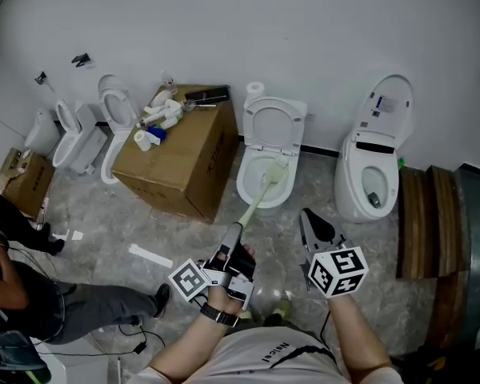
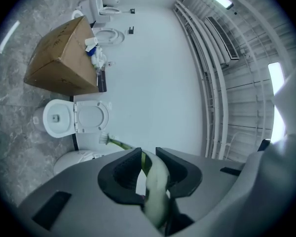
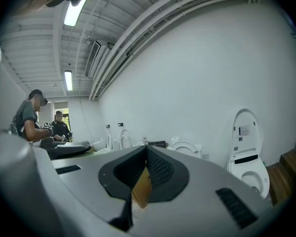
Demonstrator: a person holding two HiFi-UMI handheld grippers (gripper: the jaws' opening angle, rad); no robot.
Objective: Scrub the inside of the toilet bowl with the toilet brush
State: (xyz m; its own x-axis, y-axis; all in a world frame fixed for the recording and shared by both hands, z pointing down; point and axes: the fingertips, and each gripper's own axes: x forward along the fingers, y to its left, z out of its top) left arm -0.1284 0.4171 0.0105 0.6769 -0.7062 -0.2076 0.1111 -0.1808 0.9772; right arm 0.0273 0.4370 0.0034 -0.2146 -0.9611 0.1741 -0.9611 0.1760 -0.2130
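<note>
My left gripper [image 1: 234,232] is shut on the pale green handle of the toilet brush [image 1: 256,200]. The handle slants up to the brush head [image 1: 277,170], which lies over the right part of the bowl of the middle toilet [image 1: 253,184], whose lid is up. Whether the head touches the bowl I cannot tell. In the left gripper view the handle [image 2: 155,179] fills the gap between the jaws of the left gripper [image 2: 148,154], and the bristles [image 2: 104,139] show beside that toilet [image 2: 58,118]. My right gripper [image 1: 307,219] [image 3: 146,152] hangs shut and empty to the right.
A cardboard box [image 1: 181,157] with bottles on top stands left of the toilet. Another toilet [image 1: 374,162] with raised lid stands at the right, beside wooden slats [image 1: 422,214]. More toilets [image 1: 80,134] line the left wall. A person [image 1: 32,294] crouches at the lower left.
</note>
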